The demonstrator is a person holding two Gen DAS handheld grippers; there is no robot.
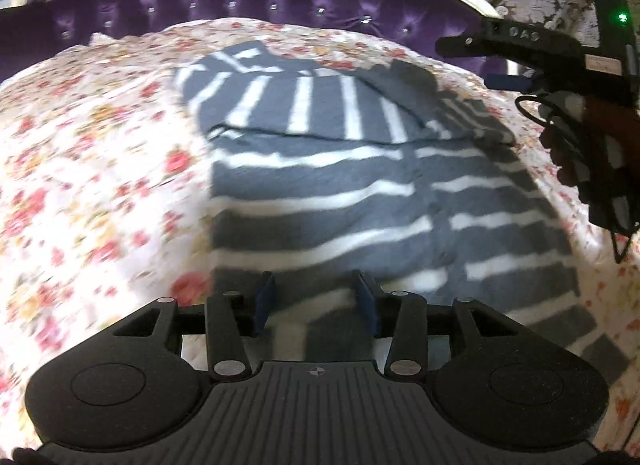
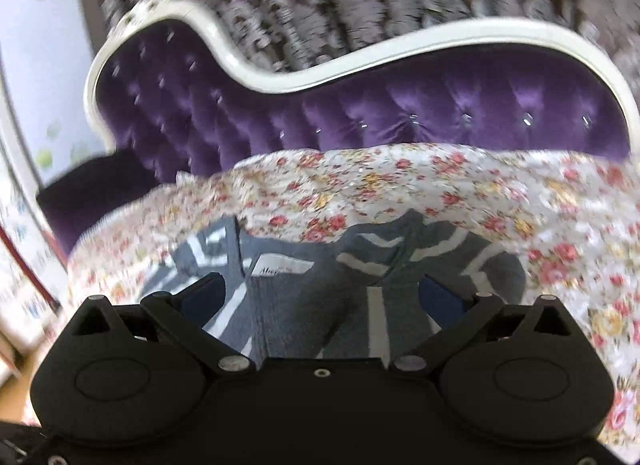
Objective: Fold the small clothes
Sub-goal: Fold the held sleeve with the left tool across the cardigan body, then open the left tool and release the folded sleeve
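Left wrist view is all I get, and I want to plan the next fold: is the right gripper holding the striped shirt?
Observer: No. The right wrist view shows the right gripper wide open above the striped shirt, with no cloth pinched between its pads.
Operator: Which end of the shirt is it over?
Observer: The neck end. A white label shows just inside the collar, right ahead of that gripper.
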